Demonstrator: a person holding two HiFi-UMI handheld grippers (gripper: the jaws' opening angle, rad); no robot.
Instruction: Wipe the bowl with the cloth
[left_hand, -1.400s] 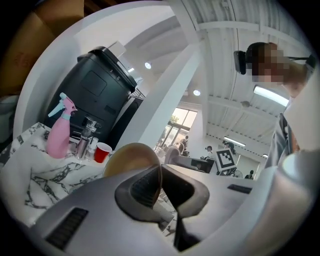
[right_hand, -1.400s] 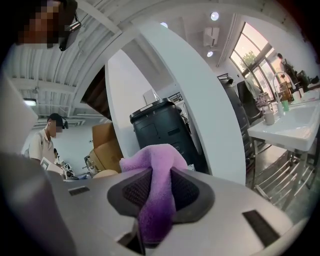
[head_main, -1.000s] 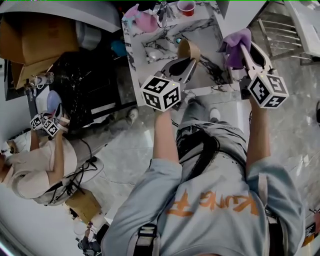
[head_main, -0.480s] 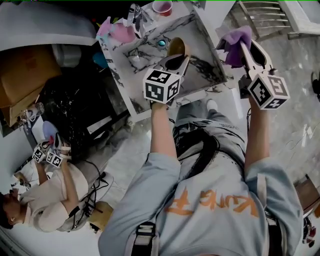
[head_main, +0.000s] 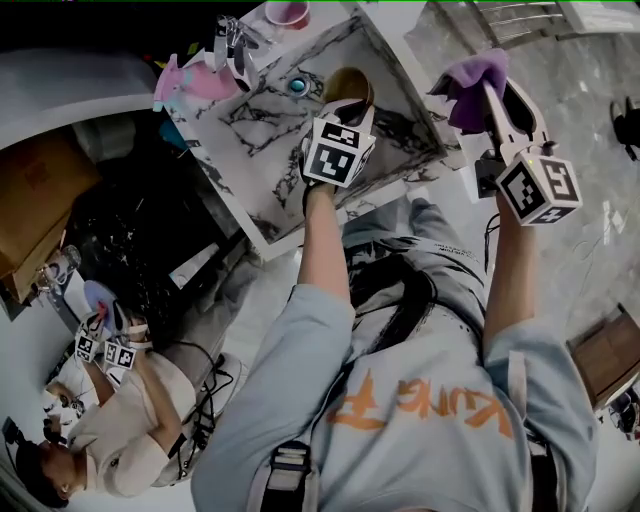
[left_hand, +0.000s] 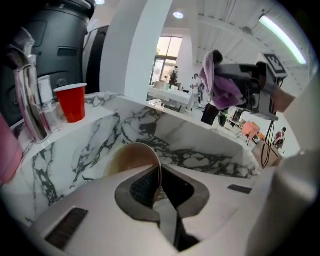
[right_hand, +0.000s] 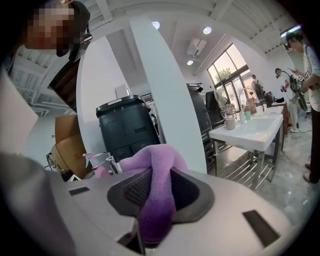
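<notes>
A tan bowl (head_main: 349, 86) hangs over the marble sink (head_main: 262, 160), its rim pinched between the jaws of my left gripper (head_main: 352, 108). In the left gripper view the bowl (left_hand: 131, 157) stands on edge with its rim in my left gripper (left_hand: 159, 182), which is shut on it. My right gripper (head_main: 484, 96) is shut on a purple cloth (head_main: 470, 85) and held up beside the sink's right rim, apart from the bowl. The right gripper view shows the cloth (right_hand: 155, 192) bunched in the right gripper (right_hand: 156, 197). The cloth (left_hand: 218, 82) also shows in the left gripper view.
A red cup (left_hand: 71, 101) and a faucet (left_hand: 27, 95) stand on the sink's ledge, with a pink spray bottle (head_main: 205, 80) near them. A dark bin (right_hand: 124, 131) stands behind. A seated person (head_main: 120, 420) holds other grippers at lower left. Another sink (right_hand: 255, 129) stands far right.
My left gripper has dropped with the bowl lower into the sink and rolled. The right gripper with the cloth has shifted only slightly. The head view has swung, so the sink sits more to the left.
</notes>
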